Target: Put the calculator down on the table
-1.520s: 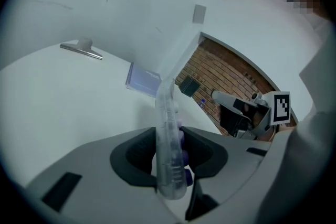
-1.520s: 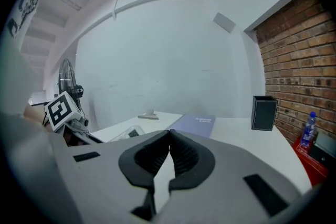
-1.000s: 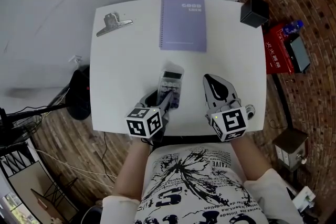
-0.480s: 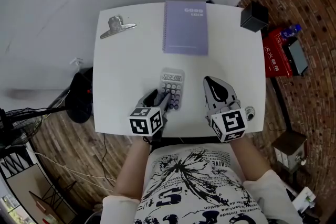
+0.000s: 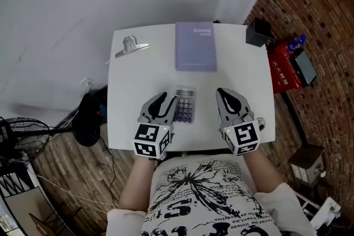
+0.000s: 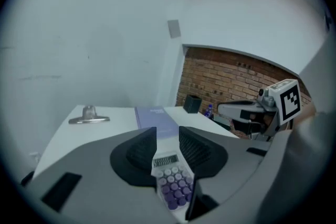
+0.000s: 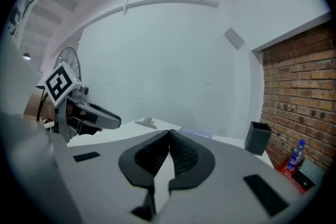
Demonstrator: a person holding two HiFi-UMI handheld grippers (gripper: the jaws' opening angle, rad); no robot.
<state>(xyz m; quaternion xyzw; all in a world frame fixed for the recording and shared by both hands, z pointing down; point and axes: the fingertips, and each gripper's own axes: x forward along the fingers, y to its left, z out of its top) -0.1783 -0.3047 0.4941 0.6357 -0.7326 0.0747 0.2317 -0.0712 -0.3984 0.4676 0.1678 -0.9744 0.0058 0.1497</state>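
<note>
Hovering by the calculator (image 5: 185, 105) near the table (image 5: 133, 80) edge.
My left gripper (image 6: 167, 132) — jaws apart, just narrowing, empty; right gripper (image 7: 169, 132) pinched together; notebook (image 5: 196, 46) ahead.

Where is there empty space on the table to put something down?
The table is bare on its left, between the binder clip and the calculator, and on its right, between the notebook, the black box and the right gripper. The front middle is crowded: the calculator lies between that gripper and the left gripper, whose empty jaws have just been closing.
</note>
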